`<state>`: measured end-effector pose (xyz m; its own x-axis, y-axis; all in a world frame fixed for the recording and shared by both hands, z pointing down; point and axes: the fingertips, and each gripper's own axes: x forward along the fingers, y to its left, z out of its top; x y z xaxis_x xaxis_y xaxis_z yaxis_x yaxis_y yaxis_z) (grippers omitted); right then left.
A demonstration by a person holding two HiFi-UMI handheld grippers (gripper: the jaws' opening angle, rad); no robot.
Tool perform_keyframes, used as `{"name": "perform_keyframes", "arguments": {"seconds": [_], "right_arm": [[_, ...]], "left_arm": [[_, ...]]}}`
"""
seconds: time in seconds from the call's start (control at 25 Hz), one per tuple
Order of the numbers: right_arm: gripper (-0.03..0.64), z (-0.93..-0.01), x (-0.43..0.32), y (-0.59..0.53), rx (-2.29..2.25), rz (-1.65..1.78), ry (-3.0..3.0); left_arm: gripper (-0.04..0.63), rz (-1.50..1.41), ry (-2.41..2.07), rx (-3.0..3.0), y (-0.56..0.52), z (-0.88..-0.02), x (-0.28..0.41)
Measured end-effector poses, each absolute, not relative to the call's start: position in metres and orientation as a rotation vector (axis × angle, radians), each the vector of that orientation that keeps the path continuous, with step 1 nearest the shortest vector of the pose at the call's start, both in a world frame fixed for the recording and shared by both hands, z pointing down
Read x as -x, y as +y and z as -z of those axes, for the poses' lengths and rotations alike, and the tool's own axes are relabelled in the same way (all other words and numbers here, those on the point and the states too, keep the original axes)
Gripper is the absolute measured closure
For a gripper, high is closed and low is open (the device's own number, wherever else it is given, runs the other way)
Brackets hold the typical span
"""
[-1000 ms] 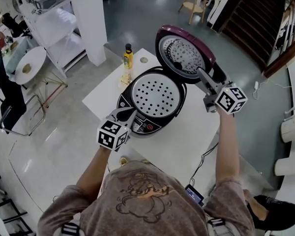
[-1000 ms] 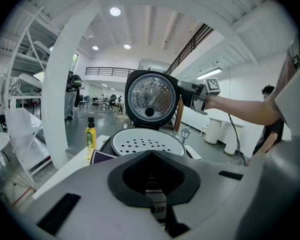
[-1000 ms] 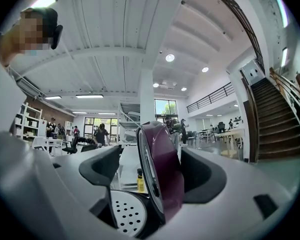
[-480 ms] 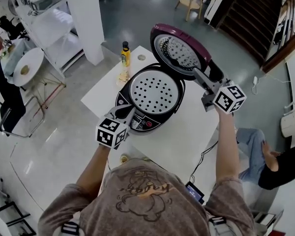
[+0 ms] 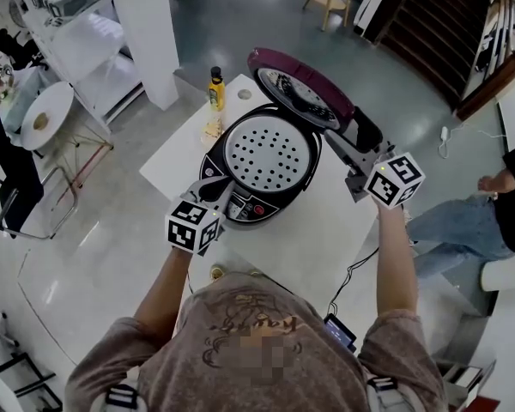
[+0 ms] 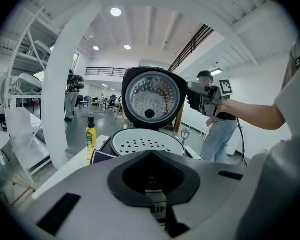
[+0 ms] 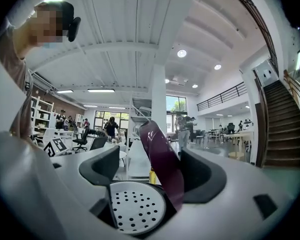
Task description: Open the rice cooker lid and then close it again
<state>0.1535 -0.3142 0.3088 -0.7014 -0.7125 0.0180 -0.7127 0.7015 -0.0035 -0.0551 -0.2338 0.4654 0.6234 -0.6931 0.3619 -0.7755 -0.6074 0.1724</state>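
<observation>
A black rice cooker [image 5: 251,206] stands on the white table [image 5: 335,230] with its maroon lid [image 5: 296,80] raised and tipped forward over the perforated inner plate [image 5: 268,153]. My right gripper [image 5: 345,147] is open at the lid's right edge. In the right gripper view the lid [image 7: 162,159] stands edge-on between the spread jaws, close to the right one. My left gripper [image 5: 216,189] is shut at the cooker's front panel, with nothing visibly held. From the left gripper view the lid's inner face [image 6: 152,96] shows above the plate [image 6: 147,143].
A yellow bottle [image 5: 215,88] stands at the table's far left corner by a white pillar [image 5: 150,33]. A person in jeans [image 5: 463,221] is close on the right. A cable and a small device [image 5: 339,335] lie near the table's front edge.
The lid has tilted down toward the cooker body, with my right gripper following its edge. The left gripper has stayed at the front panel. A person has come nearer on the right.
</observation>
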Motion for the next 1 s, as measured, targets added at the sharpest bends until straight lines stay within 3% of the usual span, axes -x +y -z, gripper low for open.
{"name": "perform_keyframes", "arguments": {"seconds": [1.0], "right_arm": [[0.268,-0.365,-0.104,-0.241,-1.033,0.022,-2.852]], "left_arm": [[0.575,-0.224,-1.219,-2.539,-0.22,-0.447,0.062]]}}
